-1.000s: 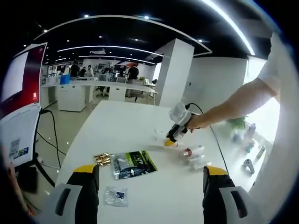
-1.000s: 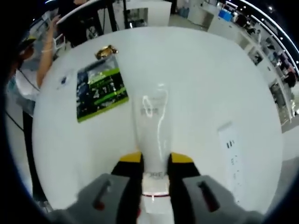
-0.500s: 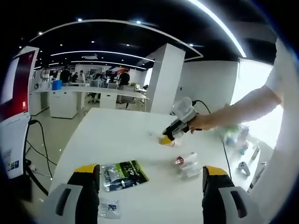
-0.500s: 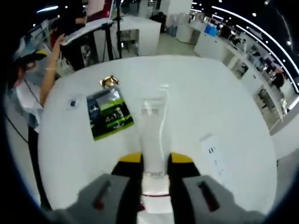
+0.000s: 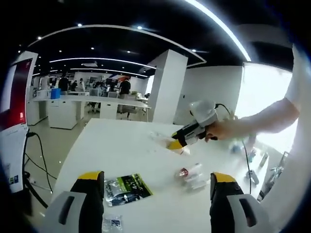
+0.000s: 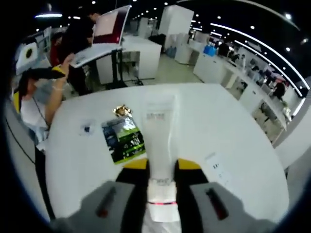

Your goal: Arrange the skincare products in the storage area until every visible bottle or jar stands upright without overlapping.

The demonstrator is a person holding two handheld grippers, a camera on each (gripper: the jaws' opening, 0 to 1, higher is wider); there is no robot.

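Above the white tabletop (image 6: 233,126), the right gripper (image 6: 162,167) clamps a translucent squeeze tube (image 6: 159,131) near its cap end, yellow-tipped jaws pressed against both flanks; the flat crimped tail points away from the camera. In the left gripper view the same right gripper (image 5: 178,141), held in a person's hand (image 5: 221,130), carries the tube over the middle of the tabletop, clear of the surface.

The left gripper (image 5: 155,187) hangs near the tabletop's near edge with jaws spread wide and nothing between them.

Lying toppled on the tabletop, toward its right edge: a small clear bottle (image 5: 190,171) with a red collar. A green sachet (image 5: 127,188) and a gold wrapper (image 6: 122,111) lie flat nearer the left gripper.

Handling, as judged: the tube looks light, with soft, glossy walls that may dent or slip under pressure. The stiffer shoulder beside the cap is the sounder hold, and the cap is probably the only end on which it can stand. The bottle appears rigid and apt to roll; grasp it across the body.
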